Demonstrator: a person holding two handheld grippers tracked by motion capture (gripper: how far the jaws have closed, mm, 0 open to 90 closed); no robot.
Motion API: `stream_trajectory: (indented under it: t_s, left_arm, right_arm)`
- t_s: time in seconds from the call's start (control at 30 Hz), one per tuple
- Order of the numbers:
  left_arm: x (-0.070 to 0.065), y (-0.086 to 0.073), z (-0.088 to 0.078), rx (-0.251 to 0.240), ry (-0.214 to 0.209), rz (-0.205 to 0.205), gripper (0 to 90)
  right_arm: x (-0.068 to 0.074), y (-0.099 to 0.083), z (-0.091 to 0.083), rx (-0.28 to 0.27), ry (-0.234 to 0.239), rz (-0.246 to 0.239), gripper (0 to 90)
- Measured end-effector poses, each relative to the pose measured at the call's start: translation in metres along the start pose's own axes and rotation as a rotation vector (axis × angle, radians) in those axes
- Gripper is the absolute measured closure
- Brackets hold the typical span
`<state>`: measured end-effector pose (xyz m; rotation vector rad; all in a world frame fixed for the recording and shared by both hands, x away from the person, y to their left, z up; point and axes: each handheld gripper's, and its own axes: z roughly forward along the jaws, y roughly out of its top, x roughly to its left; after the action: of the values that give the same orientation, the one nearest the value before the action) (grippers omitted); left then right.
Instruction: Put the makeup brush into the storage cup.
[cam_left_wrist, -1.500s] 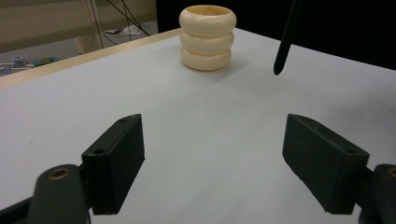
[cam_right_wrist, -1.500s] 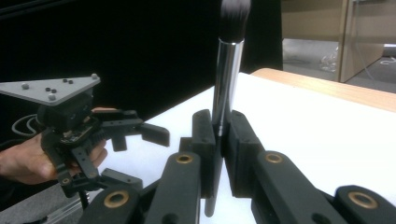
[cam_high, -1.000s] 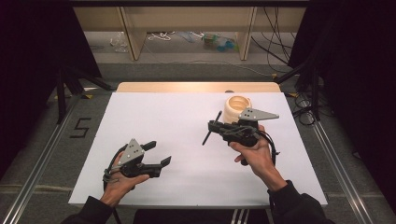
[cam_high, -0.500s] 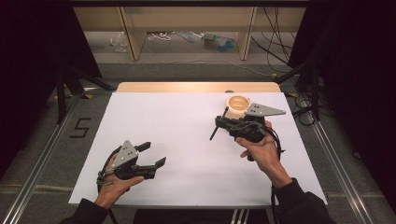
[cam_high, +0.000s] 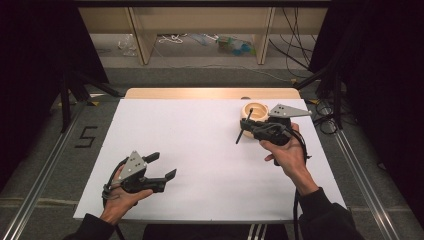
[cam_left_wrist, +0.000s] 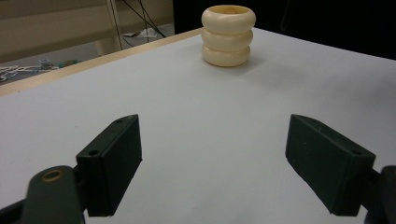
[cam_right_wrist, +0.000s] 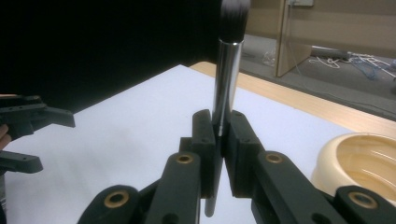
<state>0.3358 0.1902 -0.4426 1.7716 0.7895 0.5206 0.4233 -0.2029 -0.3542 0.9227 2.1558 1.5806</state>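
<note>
The brush (cam_right_wrist: 228, 70) is clamped in my right gripper (cam_right_wrist: 219, 140), jaws pinched on its silver ferrule just below the dark bristles, handle running down between the pads. In the high view the brush (cam_high: 240, 134) shows as a thin dark stick slanting down and left from that gripper (cam_high: 250, 129), right of centre in the frame. Just beside it, toward the upper right, stands the cream ribbed holder (cam_high: 254, 112); in the right gripper view its open mouth (cam_right_wrist: 364, 161) sits at the lower right edge, close to the jaws but apart from them.

I judge the step in hand to be standing the brush in that holder. To do it well I should bring the brush over the middle of the opening, tip it upright so the handle end points down, and lower it until it rests inside before I let the jaws ease off. Letting go while it leans on the rim could tip the holder, which looks light.

My left gripper (cam_high: 162, 167) rests at the lower left of the high view, jaws spread with nothing between them; its own view looks across the white tabletop (cam_left_wrist: 196, 121) at the holder (cam_left_wrist: 228, 35), well apart. It could steady the holder if needed.
</note>
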Motion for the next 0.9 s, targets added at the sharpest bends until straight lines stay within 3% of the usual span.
stream_trajectory:
  t_s: [0.27,0.5,0.77,0.8,0.9]
  left_arm:
    - [0.001,0.0,0.0,-0.002,0.004,0.006,18.2]
    - [0.001,0.001,0.0,-0.007,0.008,0.001,17.8]
    - [0.001,0.001,0.0,-0.009,0.004,0.001,17.3]
    - [0.001,0.001,0.001,-0.01,0.004,0.002,17.3]
    - [0.0,0.001,0.0,-0.011,0.004,0.002,17.3]
  right_arm:
    - [-0.014,0.006,-0.002,0.0,-0.04,-0.003,83.7]
    - [-0.034,0.01,-0.003,0.002,-0.088,0.033,83.7]
    - [-0.045,0.015,-0.001,0.001,-0.137,0.007,83.7]
    - [-0.046,0.015,-0.001,0.013,-0.141,0.033,83.7]
    - [-0.05,0.014,0.001,0.018,-0.156,0.023,83.7]
